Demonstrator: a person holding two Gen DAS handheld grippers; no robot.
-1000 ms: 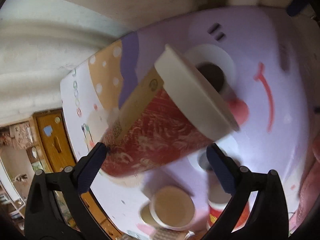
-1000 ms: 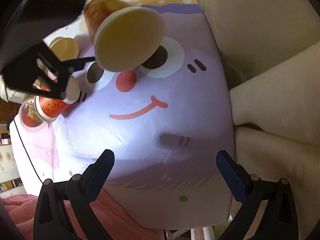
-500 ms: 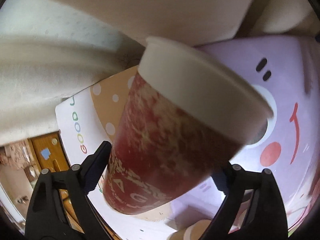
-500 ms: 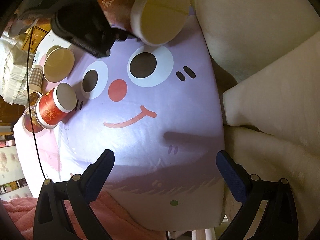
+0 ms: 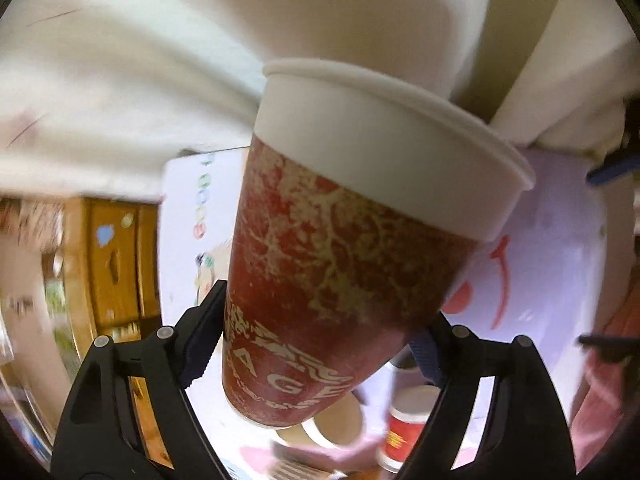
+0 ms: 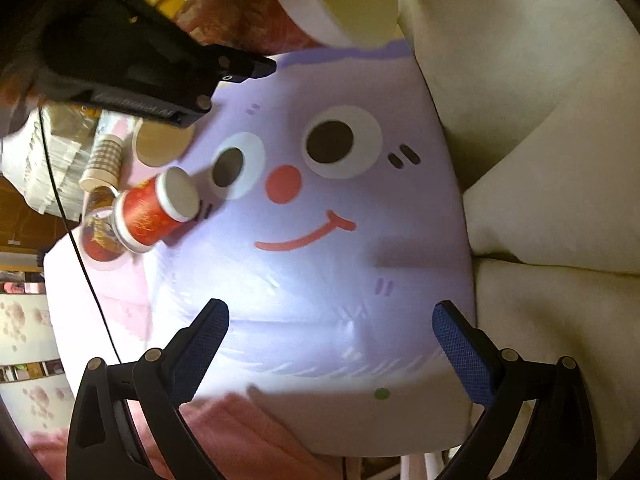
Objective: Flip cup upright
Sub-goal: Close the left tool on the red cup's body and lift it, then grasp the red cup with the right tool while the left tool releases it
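My left gripper is shut on a red paper cup with a gold pattern and a white rim band. It grips the cup near its base, and the rim points up and away, slightly tilted. In the right wrist view the same cup is held in the air above the far end of the purple cartoon-face table, its open mouth turned toward that camera. My right gripper is open and empty over the table's near edge.
Several other cups stand or lie at the table's left side: a red cup on its side, a checked cup, a tan one. Cream cushions border the right. A cable runs down the left.
My left gripper has rotated the red cup from lying sideways to nearly rim-up and lifted it toward the cushions. My right gripper has stayed still and open.
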